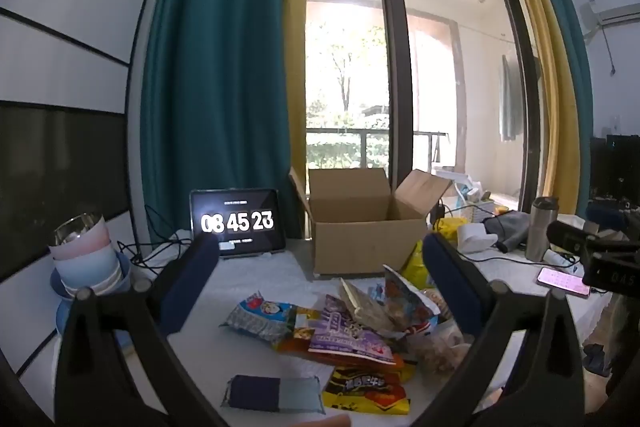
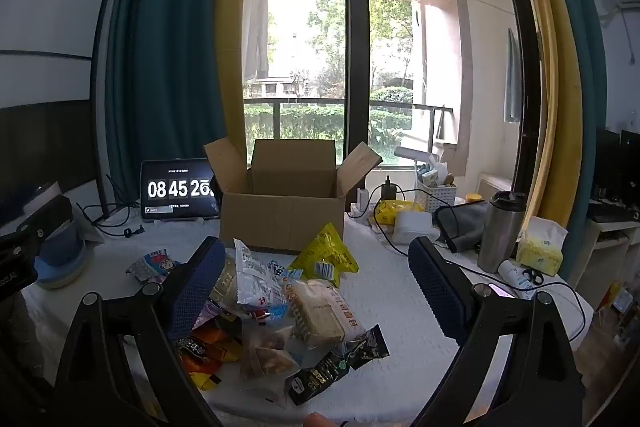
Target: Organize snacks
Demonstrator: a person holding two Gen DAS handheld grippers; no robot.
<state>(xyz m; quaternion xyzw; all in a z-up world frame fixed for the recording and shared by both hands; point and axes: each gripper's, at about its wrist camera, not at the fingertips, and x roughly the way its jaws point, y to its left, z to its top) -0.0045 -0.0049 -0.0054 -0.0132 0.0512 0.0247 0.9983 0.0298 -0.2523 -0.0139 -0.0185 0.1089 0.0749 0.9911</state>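
A heap of snack packets (image 1: 352,327) (image 2: 276,307) lies on the white table, in front of an open cardboard box (image 1: 364,227) (image 2: 284,211) with its flaps up. My left gripper (image 1: 320,259) hovers above the heap, jaws wide open with nothing between them. My right gripper (image 2: 316,267) is likewise open and empty over the heap. Among the packets are a purple one (image 1: 344,339), a yellow one (image 2: 326,255), a pale biscuit pack (image 2: 320,311) and a black one (image 2: 340,363). The right gripper's body shows at the right edge of the left wrist view.
A tablet showing a clock (image 1: 236,223) (image 2: 180,191) stands left of the box. Stacked bowls (image 1: 88,263) sit far left. Right of the box are a steel flask (image 2: 500,231), a tissue pack (image 2: 540,247), cables, a phone (image 1: 564,281) and a small basket (image 2: 438,195).
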